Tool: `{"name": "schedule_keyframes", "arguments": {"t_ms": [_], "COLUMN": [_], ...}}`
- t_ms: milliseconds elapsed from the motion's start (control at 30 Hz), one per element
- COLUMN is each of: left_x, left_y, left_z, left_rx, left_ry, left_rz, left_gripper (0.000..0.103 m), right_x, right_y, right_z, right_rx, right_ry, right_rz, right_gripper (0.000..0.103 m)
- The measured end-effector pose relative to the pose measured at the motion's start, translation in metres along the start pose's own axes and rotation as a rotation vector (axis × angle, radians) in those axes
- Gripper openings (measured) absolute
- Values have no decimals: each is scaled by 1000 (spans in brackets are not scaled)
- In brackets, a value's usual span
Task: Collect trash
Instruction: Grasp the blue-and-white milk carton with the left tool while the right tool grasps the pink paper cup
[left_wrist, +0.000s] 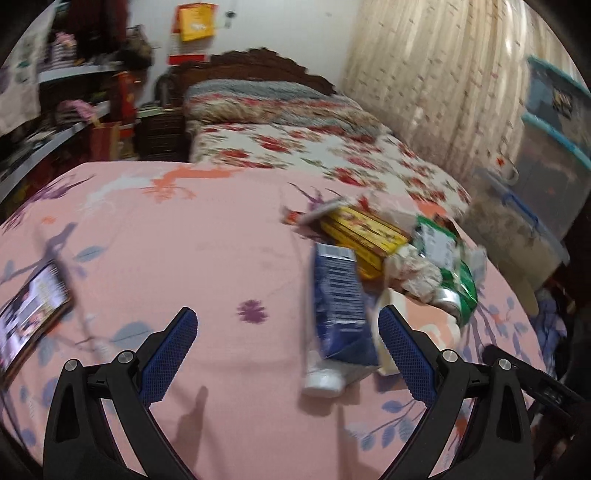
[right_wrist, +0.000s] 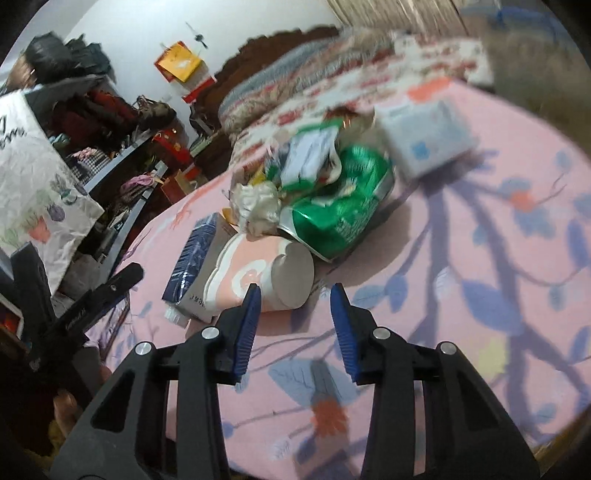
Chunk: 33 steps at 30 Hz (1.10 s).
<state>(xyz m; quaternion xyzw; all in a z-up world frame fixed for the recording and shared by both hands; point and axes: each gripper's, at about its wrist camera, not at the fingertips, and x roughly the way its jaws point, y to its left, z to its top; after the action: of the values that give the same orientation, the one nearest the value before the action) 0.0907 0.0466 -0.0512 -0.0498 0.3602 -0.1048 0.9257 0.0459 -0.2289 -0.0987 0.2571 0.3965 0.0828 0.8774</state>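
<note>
Trash heaped toward the far right edge of the pink floral-covered table (left_wrist: 155, 258): blue carton (left_wrist: 338, 302) lying on its side with white cap toward the near edge, pink-and-white paper cup (right_wrist: 258, 273) tipped over just beside it, crumpled white tissue (right_wrist: 258, 203) touching both, crushed green can (right_wrist: 340, 210) behind, yellow box (left_wrist: 364, 232) at the far side of the heap, pale box (right_wrist: 424, 136) a little apart toward the far right. Left hand-held gripper (left_wrist: 288, 354) spread wide, holding nothing, right pad just beside the carton. Right hand-held gripper (right_wrist: 295, 325) partly open, empty, left fingertip right at the cup's rim; contact unclear. Phone (left_wrist: 29, 317) lit near the left edge. Beyond, bed (left_wrist: 295, 155) with floral quilt, curtain (left_wrist: 436, 81), cluttered shelves (left_wrist: 62, 110).
</note>
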Motion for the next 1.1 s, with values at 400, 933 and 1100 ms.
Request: {"name": "schedule_keyframes", "arguments": {"t_ms": [400,933,1100], "left_x": [49,36,44], "left_y": [3,25,26], "left_z": [4,12,24], "left_rx": [55,73,132], "left_ry": [90,64,42], "left_rz": [-8,77,126], "left_gripper": [62,85,91], "right_x": [37,92,108], "right_y": [56,28,35], "right_z": [-17,28,19], "right_rx": [-187,-110,-101], "right_ry": [181,253,283], "right_rz": [315,263,290], "right_gripper": [44,55,60]}}
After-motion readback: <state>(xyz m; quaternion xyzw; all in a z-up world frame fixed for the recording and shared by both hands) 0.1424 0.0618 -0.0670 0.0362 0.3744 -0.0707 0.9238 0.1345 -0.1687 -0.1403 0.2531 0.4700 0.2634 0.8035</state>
